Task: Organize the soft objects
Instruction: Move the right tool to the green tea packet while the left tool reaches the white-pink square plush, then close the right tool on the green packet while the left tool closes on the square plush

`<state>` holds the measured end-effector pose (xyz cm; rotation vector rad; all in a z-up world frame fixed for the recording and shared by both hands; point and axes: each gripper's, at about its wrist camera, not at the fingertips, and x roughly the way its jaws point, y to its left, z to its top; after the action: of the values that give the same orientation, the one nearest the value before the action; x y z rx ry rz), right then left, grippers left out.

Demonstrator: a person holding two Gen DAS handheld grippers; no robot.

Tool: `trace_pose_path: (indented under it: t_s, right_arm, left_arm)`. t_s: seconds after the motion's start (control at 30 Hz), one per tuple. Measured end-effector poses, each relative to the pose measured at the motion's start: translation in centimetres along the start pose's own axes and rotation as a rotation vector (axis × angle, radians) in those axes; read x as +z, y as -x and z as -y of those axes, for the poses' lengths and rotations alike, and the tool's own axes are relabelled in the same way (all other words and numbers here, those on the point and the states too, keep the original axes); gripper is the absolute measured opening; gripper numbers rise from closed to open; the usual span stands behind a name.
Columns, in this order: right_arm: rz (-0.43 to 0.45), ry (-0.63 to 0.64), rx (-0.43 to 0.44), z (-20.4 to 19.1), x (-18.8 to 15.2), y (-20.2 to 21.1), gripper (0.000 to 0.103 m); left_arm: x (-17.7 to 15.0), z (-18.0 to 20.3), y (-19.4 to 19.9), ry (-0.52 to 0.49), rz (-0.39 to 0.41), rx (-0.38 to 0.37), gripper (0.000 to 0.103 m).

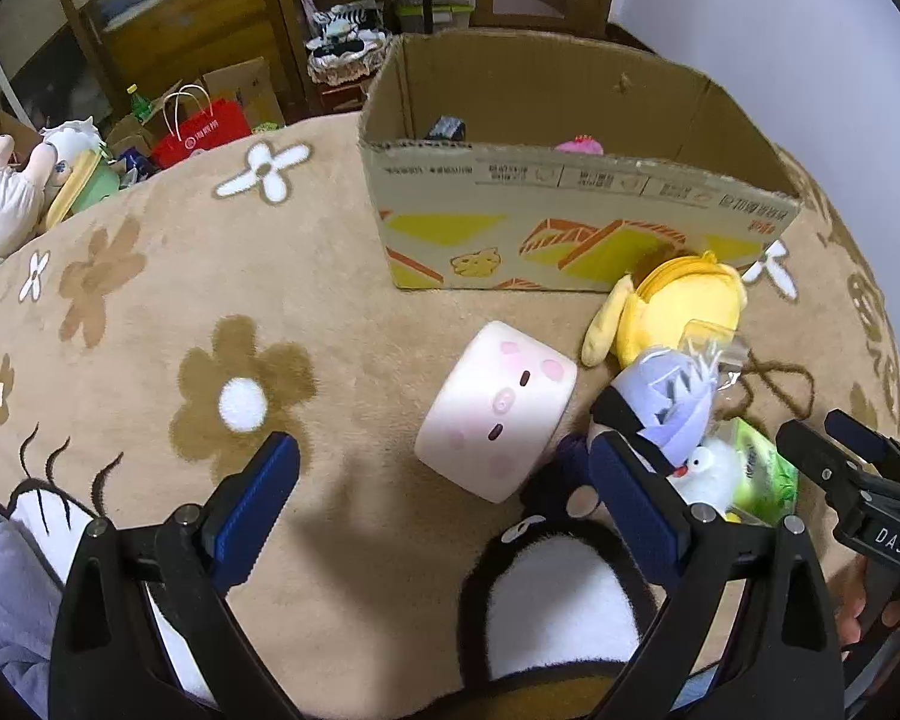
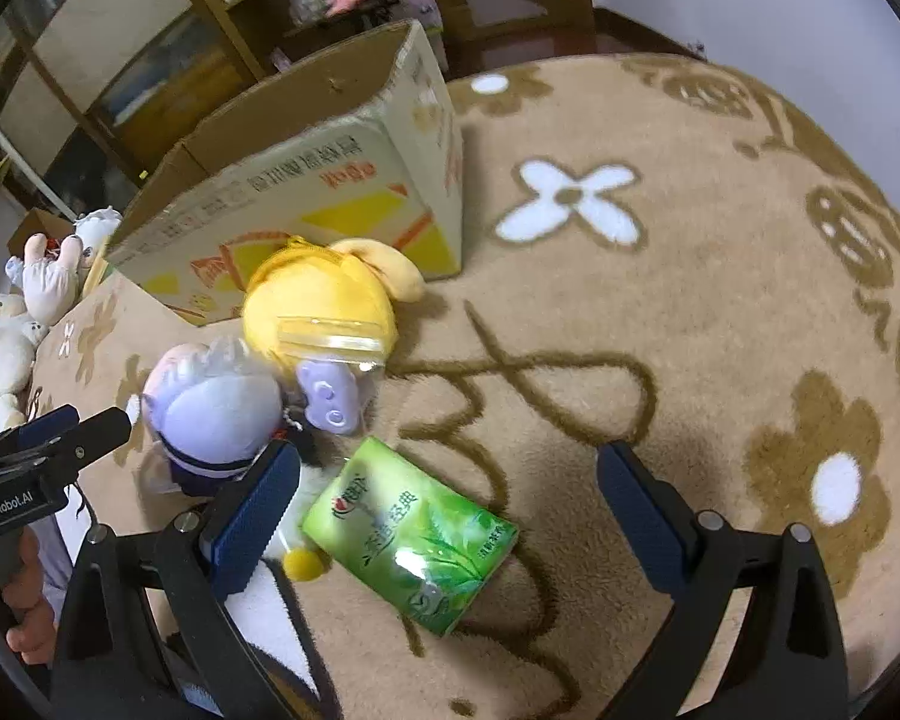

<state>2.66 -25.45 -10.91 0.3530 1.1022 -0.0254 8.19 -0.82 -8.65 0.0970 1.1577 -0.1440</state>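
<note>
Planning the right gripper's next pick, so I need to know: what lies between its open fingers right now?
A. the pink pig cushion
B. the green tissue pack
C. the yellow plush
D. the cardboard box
B: in the right wrist view the green tissue pack lies on the blanket between the open fingers of the right gripper.

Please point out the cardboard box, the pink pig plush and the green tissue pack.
Cardboard box (image 1: 570,228): left wrist view, on its printed front wall.
Pink pig plush (image 1: 498,408): left wrist view, on its face by the snout.
Green tissue pack (image 2: 414,534): right wrist view, on its printed top face.
</note>
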Motion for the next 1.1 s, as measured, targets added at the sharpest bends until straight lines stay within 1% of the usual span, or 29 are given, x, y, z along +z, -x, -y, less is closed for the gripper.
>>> trace_pose_path:
  t_s: [0.17,0.33,0.5,0.63,0.93,1.1]
  right_arm:
    - [-0.035,-0.013,-0.015,0.3,0.0,-0.9,0.103]
    - [-0.075,-0.048,-0.004,1.0,0.1,-2.0,0.103]
    - [-0.104,-0.057,0.001,1.2,0.0,-2.6,0.103]
    - [-0.110,-0.050,-0.004,1.1,-0.1,-2.9,0.103]
    - [-0.114,-0.038,-0.009,0.7,-0.2,-3.1,0.103]
    - [-0.116,-0.029,-0.012,0.4,-0.2,-3.3,0.103]
  left_arm:
    - [0.3,0.1,-2.0,0.009,-0.045,0.003,0.096]
    - [0.6,0.1,-3.0,0.006,-0.057,0.011,0.096]
    - [0.6,0.3,-4.5,-0.009,-0.092,0.026,0.096]
    - [0.6,0.3,-4.9,-0.007,-0.092,0.029,0.096]
    - [0.8,-0.8,-5.7,0.033,-0.106,0.000,0.096]
    - [0.8,-0.9,-6.0,0.040,-0.106,-0.001,0.096]
